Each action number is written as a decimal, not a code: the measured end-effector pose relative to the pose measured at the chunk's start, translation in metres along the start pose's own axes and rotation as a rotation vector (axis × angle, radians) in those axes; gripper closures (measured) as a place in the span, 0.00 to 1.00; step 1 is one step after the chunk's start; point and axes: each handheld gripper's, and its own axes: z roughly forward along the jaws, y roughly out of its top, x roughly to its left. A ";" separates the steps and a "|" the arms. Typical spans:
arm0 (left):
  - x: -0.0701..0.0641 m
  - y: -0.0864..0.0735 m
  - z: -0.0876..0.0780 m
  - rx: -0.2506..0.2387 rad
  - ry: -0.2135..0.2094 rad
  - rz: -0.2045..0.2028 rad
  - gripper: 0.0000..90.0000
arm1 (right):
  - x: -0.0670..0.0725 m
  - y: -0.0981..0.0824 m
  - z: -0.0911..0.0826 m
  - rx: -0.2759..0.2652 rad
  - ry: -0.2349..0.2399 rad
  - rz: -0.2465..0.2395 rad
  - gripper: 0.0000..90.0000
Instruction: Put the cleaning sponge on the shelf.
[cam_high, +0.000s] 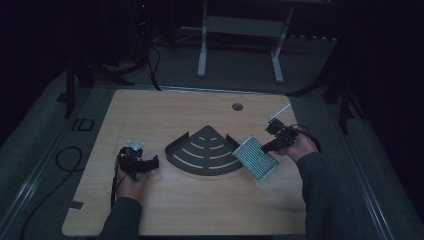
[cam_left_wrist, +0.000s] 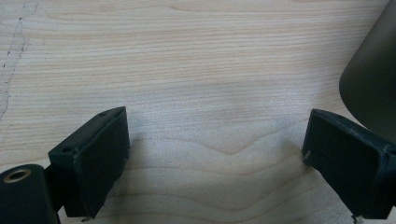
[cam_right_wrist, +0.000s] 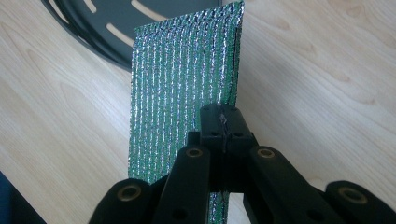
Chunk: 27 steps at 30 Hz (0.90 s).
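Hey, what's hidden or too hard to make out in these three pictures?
- Pad: its near end in the right gripper view, behind the shut right gripper.
- Tray: cut off by the left gripper view's right edge, beside the open left gripper.
- Room behind the table: too dark in the high view.

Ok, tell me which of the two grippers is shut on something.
The right gripper: its jaws pinch the edge of the green glittery sheet. The left gripper stands open over bare table.
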 end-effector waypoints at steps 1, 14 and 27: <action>0.000 0.000 0.000 0.000 0.000 0.000 0.09 | 0.000 0.002 0.000 0.000 -0.001 -0.002 0.99; -0.001 0.000 0.000 -0.003 -0.002 -0.001 0.09 | -0.002 0.017 0.009 -0.033 0.001 0.009 0.99; -0.001 0.000 0.000 -0.003 -0.002 0.000 0.09 | -0.001 0.031 0.016 -0.021 -0.004 -0.005 0.99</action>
